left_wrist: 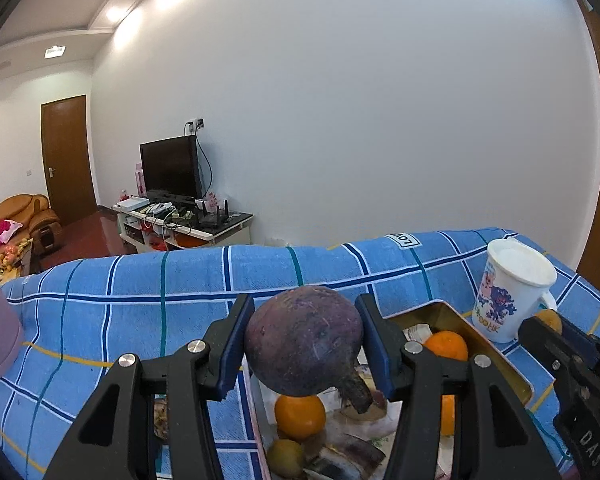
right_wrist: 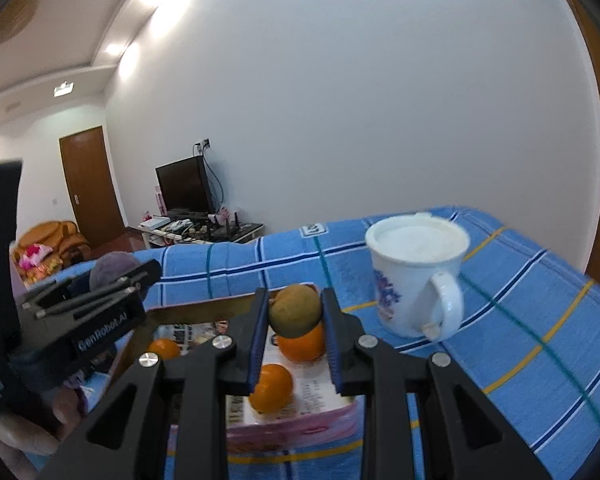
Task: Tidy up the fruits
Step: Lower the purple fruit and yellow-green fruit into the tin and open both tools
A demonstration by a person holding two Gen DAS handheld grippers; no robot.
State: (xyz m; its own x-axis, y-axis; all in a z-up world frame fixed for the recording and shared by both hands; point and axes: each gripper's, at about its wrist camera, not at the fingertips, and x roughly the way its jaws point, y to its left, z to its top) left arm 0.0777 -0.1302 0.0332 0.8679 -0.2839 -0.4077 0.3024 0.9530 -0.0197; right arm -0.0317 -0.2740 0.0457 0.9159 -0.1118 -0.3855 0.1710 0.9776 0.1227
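Above the open tin box [left_wrist: 496,354], already holding three oranges [left_wrist: 300,416], the left gripper [left_wrist: 304,340] pinches a purple passion fruit [left_wrist: 304,340]; the right gripper [right_wrist: 296,320] clamps a greenish-brown fruit [right_wrist: 296,310]. Both await placing.

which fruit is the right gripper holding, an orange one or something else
Not an orange one. The right gripper is shut on the small greenish-brown fruit, held above the oranges in the box.
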